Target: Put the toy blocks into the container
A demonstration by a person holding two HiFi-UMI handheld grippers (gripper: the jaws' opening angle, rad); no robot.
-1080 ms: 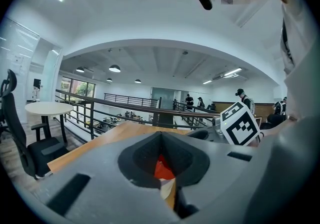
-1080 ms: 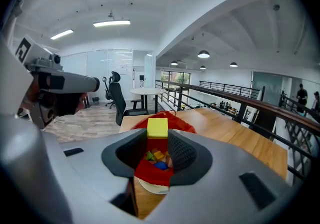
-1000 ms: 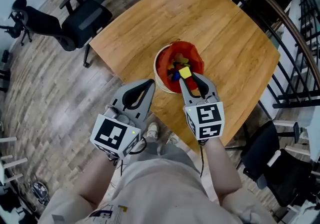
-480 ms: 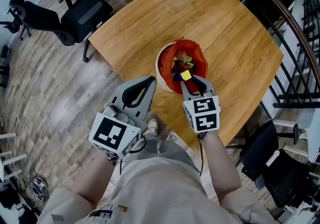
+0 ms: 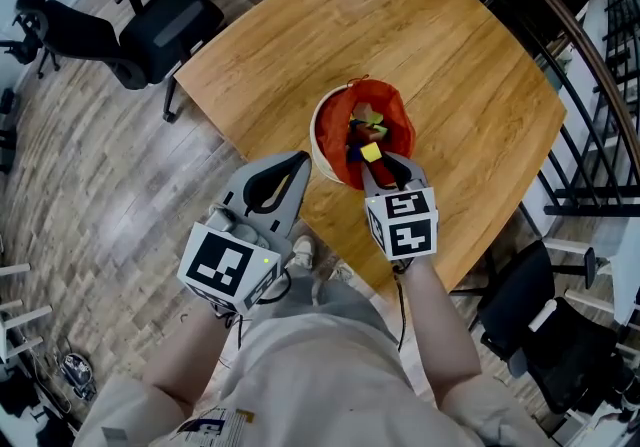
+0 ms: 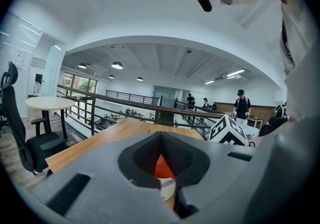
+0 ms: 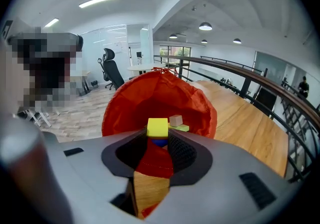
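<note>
Over the table, my right tongs have sunk from above the container into its red mouth, while my left tongs stay pressed together, empty, just beside its near rim. The yellow block is pinched at the right tips, just above the other blocks, which those jaws partly hide.

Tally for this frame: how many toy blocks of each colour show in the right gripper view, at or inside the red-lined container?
Yellow cube block: 1
Blue block: 1
Pale green flat block: 1
Small grey-beige cube block: 1
Total: 4 visible; more may lie hidden.
</note>
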